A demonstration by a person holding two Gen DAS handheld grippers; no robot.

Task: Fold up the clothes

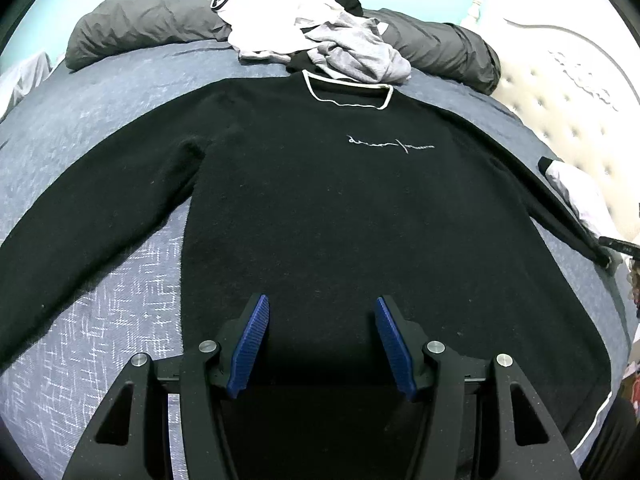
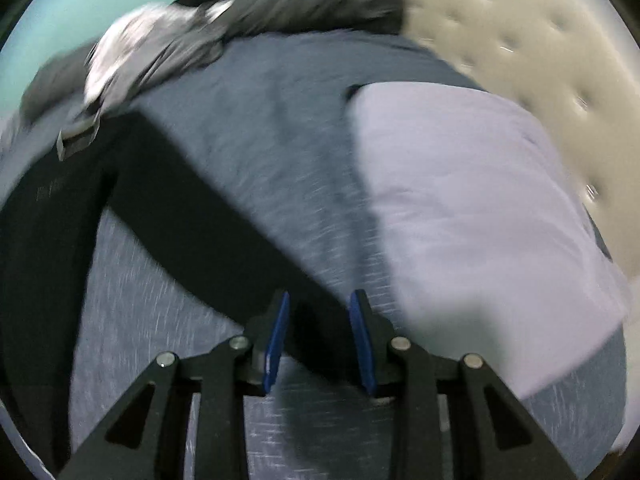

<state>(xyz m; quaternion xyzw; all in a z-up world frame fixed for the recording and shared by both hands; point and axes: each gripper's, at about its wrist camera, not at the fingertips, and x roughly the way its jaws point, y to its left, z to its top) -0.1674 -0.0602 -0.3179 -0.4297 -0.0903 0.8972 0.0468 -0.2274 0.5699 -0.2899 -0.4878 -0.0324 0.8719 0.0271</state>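
Lying flat and face up on the blue-grey patterned bedspread (image 1: 100, 340): black long-sleeved knit sweater with white-trimmed collar (image 1: 320, 208), both sleeves spread outward. Hovering over its lower hem, left gripper (image 1: 320, 340), blue pads wide apart, grasping nothing. Straddling the end of the sweater's sleeve, right gripper (image 2: 320, 340), pads parted with the black cloth between them; contact hard to tell through blur. Just beside that sleeve, pale lilac pillow (image 2: 480, 220). Beyond the collar, heap of grey and white crumpled garments (image 1: 320, 36).
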